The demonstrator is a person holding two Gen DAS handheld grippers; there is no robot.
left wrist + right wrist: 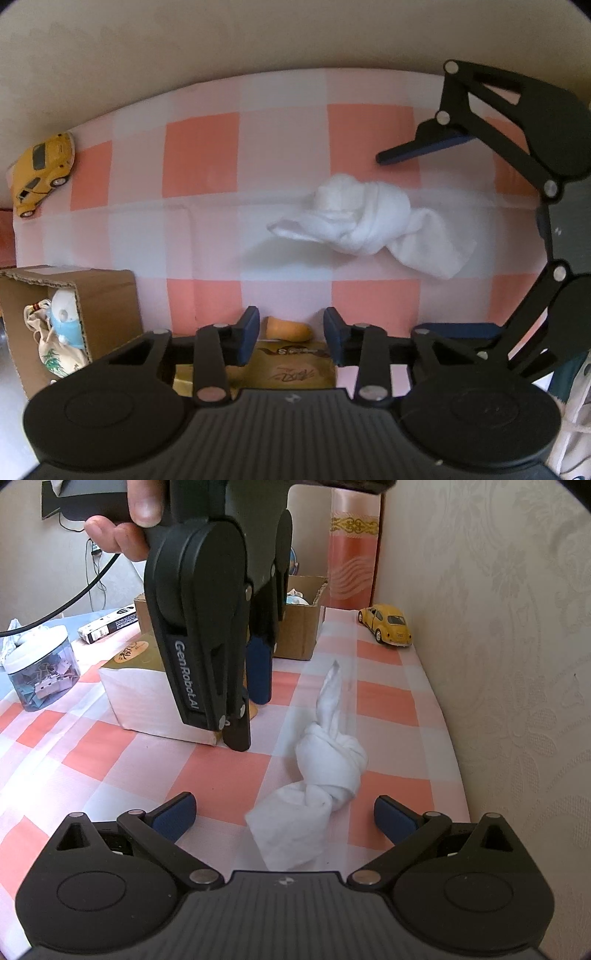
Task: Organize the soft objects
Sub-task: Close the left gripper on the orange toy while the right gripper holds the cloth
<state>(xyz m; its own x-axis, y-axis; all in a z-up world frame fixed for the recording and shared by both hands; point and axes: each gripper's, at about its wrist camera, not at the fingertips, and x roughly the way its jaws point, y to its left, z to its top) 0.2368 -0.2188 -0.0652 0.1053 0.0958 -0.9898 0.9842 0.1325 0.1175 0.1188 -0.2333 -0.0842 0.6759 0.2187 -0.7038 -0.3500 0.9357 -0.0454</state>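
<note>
A cloth of coral-pink and pale-pink checks (pixel 221 775) covered the table. A knotted white fabric bundle (pixel 325 771) lay on it. A glossy yellow toy car (pixel 386 624) had silver wheels. A plain brown cardboard box (pixel 107 306) held a white and light-blue soft toy (pixel 66 321). Both matte black grippers, left (pixel 290 334) and right (pixel 284 814), carried dark blue pads (pixel 177 814). A small orange soft object (pixel 290 328) showed beside a gold-topped white box (pixel 147 705).

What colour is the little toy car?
Yellow. The toy car shows best in the right wrist view.
</note>
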